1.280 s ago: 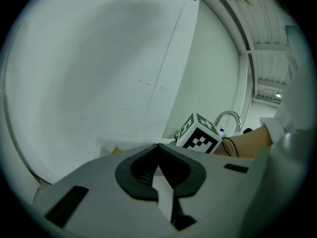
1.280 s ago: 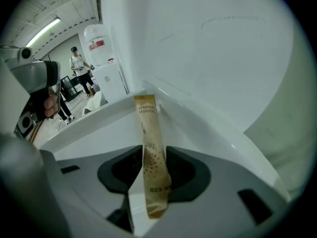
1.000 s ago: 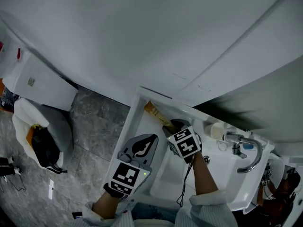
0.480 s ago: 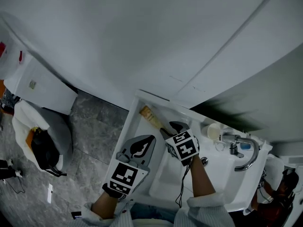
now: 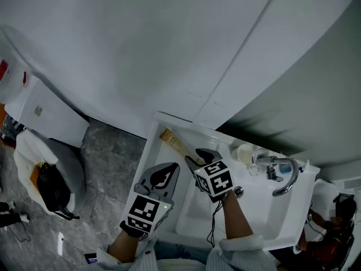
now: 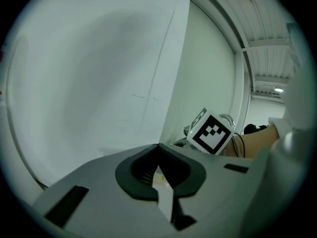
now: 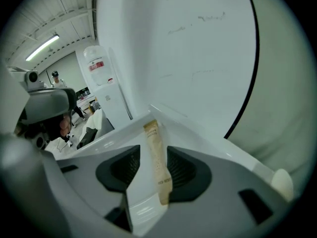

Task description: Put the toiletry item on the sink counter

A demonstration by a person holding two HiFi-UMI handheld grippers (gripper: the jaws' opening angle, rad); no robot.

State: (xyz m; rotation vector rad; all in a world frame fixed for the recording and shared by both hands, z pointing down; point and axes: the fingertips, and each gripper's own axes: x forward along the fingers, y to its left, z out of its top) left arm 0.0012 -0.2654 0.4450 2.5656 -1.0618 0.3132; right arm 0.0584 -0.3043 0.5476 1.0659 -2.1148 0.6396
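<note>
The white sink counter (image 5: pixel 159 164) carries a tan tube (image 5: pixel 176 144) lying flat, well left of the faucet (image 5: pixel 282 174); a pale cup (image 5: pixel 243 153) stands just beside that faucet.

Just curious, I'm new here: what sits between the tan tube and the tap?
In the head view: the right gripper, its jaws just opened, the tube's near end loose between them, then a pale cup beside the tap.

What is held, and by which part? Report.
Nothing. The right gripper, jaws just opened, stands clear of the tube on the sink counter; left gripper shut, empty.
</note>
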